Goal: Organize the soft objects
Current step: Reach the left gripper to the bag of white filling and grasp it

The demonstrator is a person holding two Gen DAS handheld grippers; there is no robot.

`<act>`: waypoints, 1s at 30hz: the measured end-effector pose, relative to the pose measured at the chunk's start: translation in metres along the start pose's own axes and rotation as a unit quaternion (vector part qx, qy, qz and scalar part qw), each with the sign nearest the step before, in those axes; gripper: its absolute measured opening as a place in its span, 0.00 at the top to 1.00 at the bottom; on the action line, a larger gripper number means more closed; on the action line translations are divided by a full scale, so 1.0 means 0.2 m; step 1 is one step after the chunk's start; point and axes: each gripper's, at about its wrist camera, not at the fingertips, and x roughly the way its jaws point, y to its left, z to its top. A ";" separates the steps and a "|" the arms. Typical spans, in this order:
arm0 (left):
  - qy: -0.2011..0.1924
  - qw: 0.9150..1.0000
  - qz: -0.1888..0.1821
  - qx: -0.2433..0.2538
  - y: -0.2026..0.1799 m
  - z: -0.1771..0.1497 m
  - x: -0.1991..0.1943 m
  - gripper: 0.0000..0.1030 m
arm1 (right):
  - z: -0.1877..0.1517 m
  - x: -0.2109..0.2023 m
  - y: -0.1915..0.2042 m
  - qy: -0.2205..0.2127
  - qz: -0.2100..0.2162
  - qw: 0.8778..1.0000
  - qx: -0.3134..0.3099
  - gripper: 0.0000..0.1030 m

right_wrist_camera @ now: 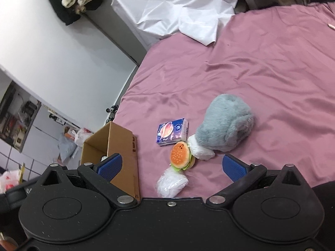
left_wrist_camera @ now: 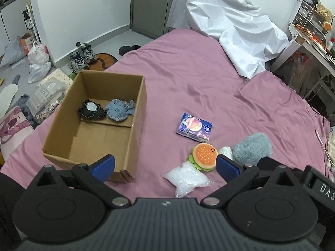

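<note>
Left wrist view showed the cardboard box (left_wrist_camera: 94,121) at the bed's (left_wrist_camera: 188,67) left edge, holding two flat plush pieces (left_wrist_camera: 106,110). Rightward lay the clear bag (left_wrist_camera: 186,177), burger plush (left_wrist_camera: 204,155), tissue pack (left_wrist_camera: 194,130) and grey plush (left_wrist_camera: 252,147), apparently light and compressible; mid-body grasps seemed best. Left tool (left_wrist_camera: 165,167) and right tool (right_wrist_camera: 171,167) stood apart, empty. Open sheet lay beyond.

Box (right_wrist_camera: 117,144) interior behind blue fingers (right_wrist_camera: 110,166)

left gripper (left_wrist_camera: 165,168): black body, silver screws | fingers (left_wrist_camera: 104,167): blue pads
</note>
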 end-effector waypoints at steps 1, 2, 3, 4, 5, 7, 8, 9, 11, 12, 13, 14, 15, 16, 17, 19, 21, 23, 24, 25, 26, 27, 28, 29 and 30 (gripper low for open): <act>0.001 1.000 0.000 -0.001 -0.01 0.00 0.01 0.01 | 0.00 0.01 -0.02 0.002 -0.001 1.000 0.008 0.00; 0.002 1.000 -0.001 -0.002 -0.02 -0.01 0.01 0.02 | 0.01 0.01 -0.03 0.006 -0.002 1.000 0.015 0.00; 0.002 1.000 -0.003 -0.004 -0.02 -0.01 0.02 0.02 | 0.01 0.02 -0.05 0.009 -0.004 1.000 0.022 0.00; 0.004 1.000 -0.006 -0.005 -0.03 -0.01 0.03 0.02 | 0.01 0.02 -0.06 0.011 -0.005 1.000 0.029 0.00; 0.005 1.000 -0.007 -0.006 -0.04 -0.02 0.04 0.02 | 0.02 0.03 -0.08 0.013 -0.005 0.999 0.035 0.00; 0.010 1.000 -0.008 -0.007 -0.05 -0.03 0.06 0.03 | 0.02 0.04 -0.10 0.018 0.001 0.999 0.049 0.01; 0.012 1.000 -0.008 -0.008 -0.06 -0.03 0.08 0.04 | 0.02 0.04 -0.11 0.022 0.005 0.998 0.057 0.03; 0.015 1.000 -0.009 -0.009 -0.06 -0.04 0.09 0.04 | 0.03 0.05 -0.12 0.026 0.008 0.997 0.065 0.04; 0.022 1.000 -0.012 -0.015 -0.07 -0.05 0.12 0.04 | 0.03 0.07 -0.15 0.035 0.015 0.996 0.083 0.09; 0.026 0.999 -0.012 -0.018 -0.07 -0.05 0.13 0.04 | 0.03 0.08 -0.16 0.040 0.019 0.995 0.093 0.09; 0.029 0.999 -0.014 -0.020 -0.07 -0.06 0.15 0.05 | 0.03 0.09 -0.17 0.045 0.022 0.994 0.101 0.11; 0.033 0.999 -0.015 -0.021 -0.08 -0.06 0.17 0.07 | 0.03 0.10 -0.18 0.048 0.025 0.993 0.108 0.13; 0.037 0.999 -0.016 -0.023 -0.08 -0.07 0.19 0.08 | 0.03 0.11 -0.19 0.052 0.028 0.992 0.113 0.13; 0.041 0.999 -0.016 -0.026 -0.09 -0.07 0.21 0.09 | 0.03 0.12 -0.19 0.055 0.029 0.991 0.116 0.14; 0.045 0.998 -0.016 -0.030 -0.08 -0.08 0.22 0.11 | 0.03 0.13 -0.19 0.059 0.031 0.991 0.119 0.15; 0.054 0.998 -0.016 -0.039 -0.08 -0.09 0.26 0.13 | 0.03 0.15 -0.20 0.066 0.033 0.989 0.125 0.18; 0.062 0.997 -0.019 -0.048 -0.08 -0.10 0.30 0.15 | 0.03 0.17 -0.20 0.073 0.037 0.988 0.132 0.19; 0.072 0.996 -0.022 -0.057 -0.07 -0.11 0.34 0.18 | 0.03 0.18 -0.20 0.078 0.039 0.987 0.137 0.22; 0.075 0.995 -0.023 -0.060 -0.07 -0.12 0.35 0.18 | 0.03 0.19 -0.20 0.080 0.040 0.986 0.139 0.22; 0.078 0.994 -0.025 -0.065 -0.07 -0.12 0.37 0.19 | 0.02 0.20 -0.21 0.082 0.040 0.986 0.142 0.24; 0.081 0.994 -0.025 -0.070 -0.07 -0.13 0.39 0.21 | 0.03 0.21 -0.21 0.084 0.040 0.985 0.144 0.25; 0.083 0.994 -0.025 -0.073 -0.06 -0.13 0.40 0.22 | 0.03 0.23 -0.21 0.087 0.042 0.984 0.146 0.25; 0.086 0.993 -0.025 -0.077 -0.06 -0.13 0.42 0.23 | 0.02 0.24 -0.21 0.090 0.043 0.984 0.149 0.27; 0.090 0.992 -0.026 -0.082 -0.06 -0.14 0.43 0.25 | 0.02 0.26 -0.21 0.093 0.045 0.983 0.151 0.28; 0.092 0.992 -0.028 -0.086 -0.05 -0.14 0.45 0.25 | 0.02 0.27 -0.21 0.096 0.046 0.983 0.152 0.29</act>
